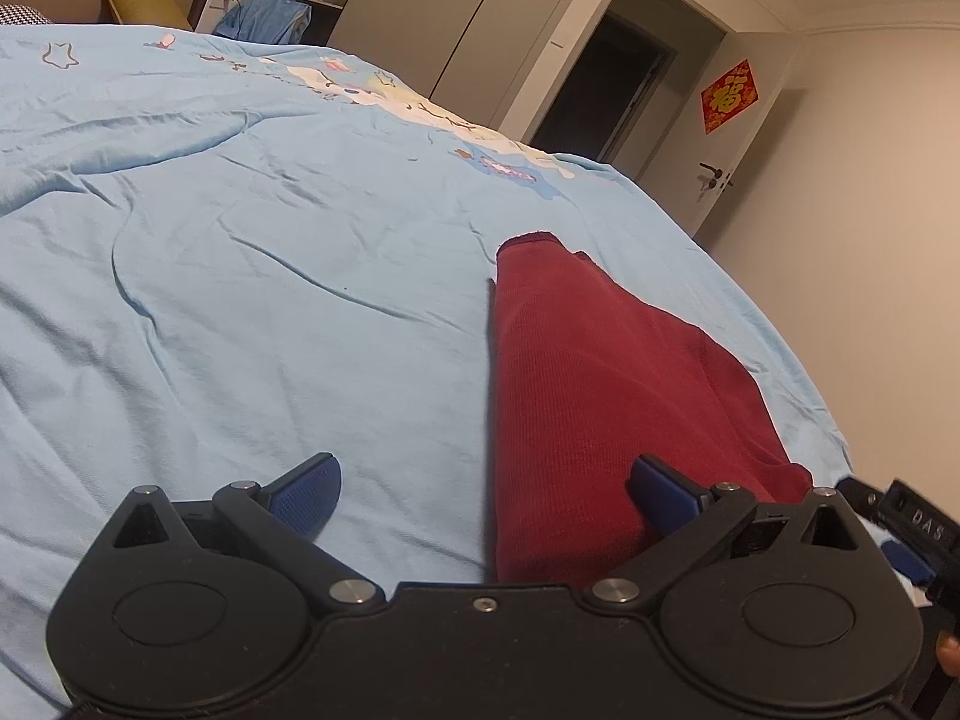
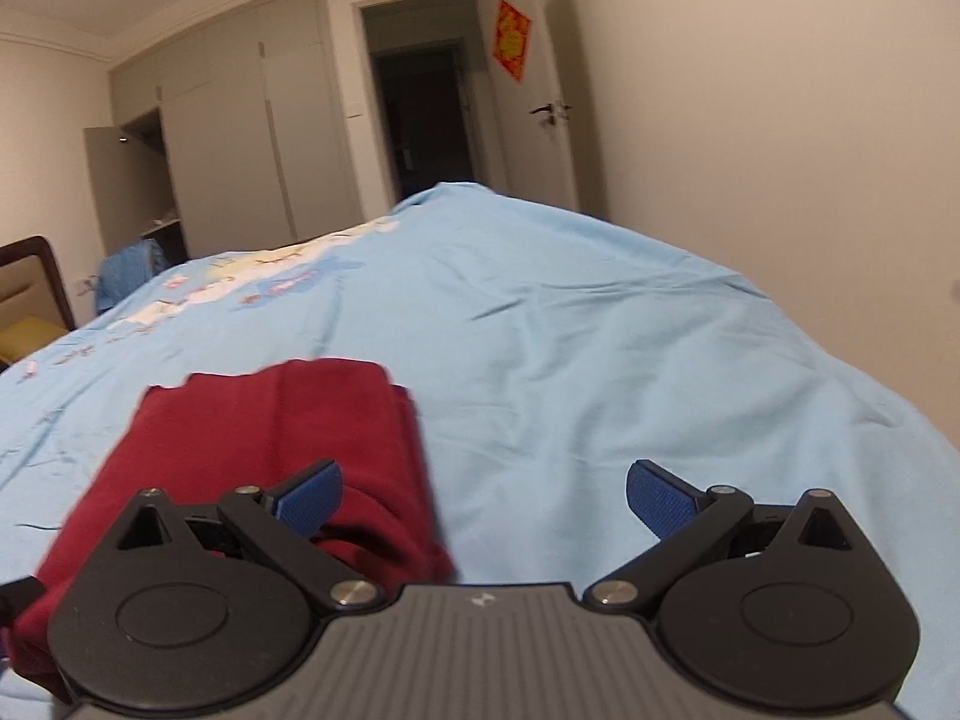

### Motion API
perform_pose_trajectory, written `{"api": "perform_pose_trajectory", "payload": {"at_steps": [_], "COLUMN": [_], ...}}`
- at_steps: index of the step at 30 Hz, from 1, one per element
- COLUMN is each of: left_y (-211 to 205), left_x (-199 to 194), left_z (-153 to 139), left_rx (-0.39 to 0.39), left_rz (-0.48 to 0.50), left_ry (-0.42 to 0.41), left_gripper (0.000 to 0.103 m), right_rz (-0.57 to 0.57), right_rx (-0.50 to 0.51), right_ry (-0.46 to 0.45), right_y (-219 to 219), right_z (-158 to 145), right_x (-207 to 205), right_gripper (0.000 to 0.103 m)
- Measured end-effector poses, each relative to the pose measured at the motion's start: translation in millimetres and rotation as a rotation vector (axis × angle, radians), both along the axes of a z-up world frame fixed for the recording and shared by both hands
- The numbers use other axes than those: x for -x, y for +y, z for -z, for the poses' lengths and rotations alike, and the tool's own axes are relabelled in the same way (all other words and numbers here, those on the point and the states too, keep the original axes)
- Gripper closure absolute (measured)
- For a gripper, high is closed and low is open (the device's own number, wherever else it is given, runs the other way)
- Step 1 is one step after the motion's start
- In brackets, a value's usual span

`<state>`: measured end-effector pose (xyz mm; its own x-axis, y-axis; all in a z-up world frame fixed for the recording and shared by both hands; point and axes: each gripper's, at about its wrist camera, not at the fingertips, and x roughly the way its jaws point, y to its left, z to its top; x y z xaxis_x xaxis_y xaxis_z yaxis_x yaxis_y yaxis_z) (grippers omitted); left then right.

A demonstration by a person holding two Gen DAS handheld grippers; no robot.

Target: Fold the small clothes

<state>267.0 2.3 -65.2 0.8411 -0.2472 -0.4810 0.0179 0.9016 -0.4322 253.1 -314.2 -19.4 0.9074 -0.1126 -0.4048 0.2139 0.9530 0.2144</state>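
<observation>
Now the red garment (image 1: 600,396) lies on the bed (image 1: 270,252), on its pale blue cover, already doubled into a long narrow strip with layered edges showing at its far end. The left tool (image 1: 483,495) hangs low over the strip's near end, its blue pads (image 1: 309,489) spread wide; one pad sits over bare sheet, the other over the red cloth, and nothing is pinched between them. The right tool (image 2: 483,495) is likewise spread and empty, with its left-hand pad over the strip's right edge and the other over open sheet.

I judge the lengthwise folds done and a crosswise fold due next. That calls for each tool to come down on a near corner, pinch through all the layers, and carry the end over toward the far end without letting the stack slide apart.

Little stands in the way: the cover around the garment is bare, only creased. Beyond the bed I see wardrobe doors (image 2: 240,120), an open doorway (image 2: 423,108), a red paper decoration (image 1: 729,96) on the door, and some blue cloth (image 1: 264,15) heaped near the headboard.
</observation>
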Motion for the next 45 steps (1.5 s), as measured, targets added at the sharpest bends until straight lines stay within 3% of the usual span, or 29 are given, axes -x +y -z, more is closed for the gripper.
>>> {"api": "perform_pose_trajectory", "payload": {"at_steps": [6, 12, 16, 20, 25, 27, 35, 39, 42, 45], "left_y": [-0.8, -3.2, -4.3, -4.5, -4.2, -3.4, -3.9, -3.6, -3.6, -3.9], "left_x": [0.2, 0.7, 0.7, 0.9, 0.8, 0.5, 0.2, -0.3, -0.7, -0.8], "left_z": [-0.1, 0.3, 1.2, 1.4, 0.7, 0.4, 2.0, 1.9, 2.2, 2.5], "left_rx": [-0.006, -0.02, -0.021, -0.02, -0.02, -0.018, -0.026, -0.028, -0.025, -0.023], "left_rz": [0.0, 0.009, 0.002, 0.003, 0.004, 0.005, 0.009, 0.01, 0.008, 0.005], "left_ry": [-0.001, -0.006, -0.009, -0.007, -0.004, -0.002, -0.008, -0.008, -0.008, -0.007], "left_gripper": [0.0, 0.0, 0.0, 0.0, 0.0, 0.001, 0.0, 0.0, 0.0, 0.0], "right_rz": [-0.054, -0.043, -0.015, -0.044, -0.107, -0.122, -0.159, -0.15, -0.118, -0.123], "right_rx": [-0.055, 0.03, 0.025, -0.013, 0.031, 0.044, 0.091, 0.069, 0.112, 0.087], "right_ry": [0.13, 0.12, 0.051, 0.017, 0.193, 0.236, 0.192, 0.16, 0.104, 0.044], "right_y": [6.0, 3.7, -0.5, -4.6, -1.9, 0.5, -3.9, -8.6, -5.3, -8.3], "right_z": [19.6, 39.9, 20.2, -7.3, -3.9, 6.4, 25.5, 27.2, 17.2, 7.3], "right_x": [-23.7, 7.0, 15.4, -9.9, -68.7, -70.6, -19.6, -14.8, -15.4, -25.4], "right_gripper": [0.0, 0.0, 0.0, 0.0, 0.0, 0.0, 0.0, 0.0, 0.0, 0.0]}}
